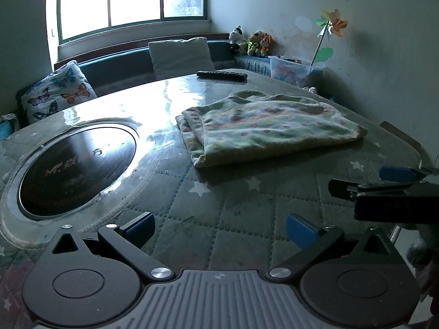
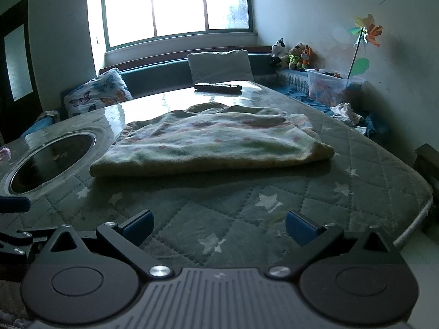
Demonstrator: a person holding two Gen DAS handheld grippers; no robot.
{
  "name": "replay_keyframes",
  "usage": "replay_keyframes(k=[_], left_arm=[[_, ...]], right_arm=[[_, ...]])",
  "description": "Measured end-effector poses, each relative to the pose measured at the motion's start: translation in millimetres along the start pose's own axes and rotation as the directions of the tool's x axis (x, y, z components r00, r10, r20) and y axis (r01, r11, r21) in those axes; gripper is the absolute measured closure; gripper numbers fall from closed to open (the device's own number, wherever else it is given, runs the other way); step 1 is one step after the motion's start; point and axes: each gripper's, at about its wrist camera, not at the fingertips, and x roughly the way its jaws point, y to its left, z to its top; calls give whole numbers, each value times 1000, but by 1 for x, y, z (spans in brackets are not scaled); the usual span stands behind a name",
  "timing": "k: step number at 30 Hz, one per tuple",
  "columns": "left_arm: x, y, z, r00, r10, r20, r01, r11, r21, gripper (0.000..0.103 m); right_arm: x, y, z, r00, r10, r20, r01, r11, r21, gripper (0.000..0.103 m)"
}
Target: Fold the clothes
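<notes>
The garment (image 2: 208,139) lies folded mid-frame on the tabletop (image 2: 274,208): soft, light, limp, best pinched at its near corners. Both hand-held grippers, left (image 1: 219,229) and right (image 2: 219,226), are released and empty.

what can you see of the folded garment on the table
The folded garment is a soft, fleecy-looking piece, pale green and cream with pink and orange blotches. It lies flat in layers, neckline toward the window, on the quilted star-print table cover, right of the round dark inset. Nothing grips it; both grippers sit open, short of it.
</notes>
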Motion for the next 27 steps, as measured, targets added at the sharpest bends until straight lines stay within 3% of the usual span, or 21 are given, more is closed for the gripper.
replay_keyframes(k=[27], left_arm=[[17, 2, 15, 999, -32, -5, 33, 999, 20, 0]], right_arm=[[17, 2, 10, 1000, -3, -6, 3, 1000, 0, 0]])
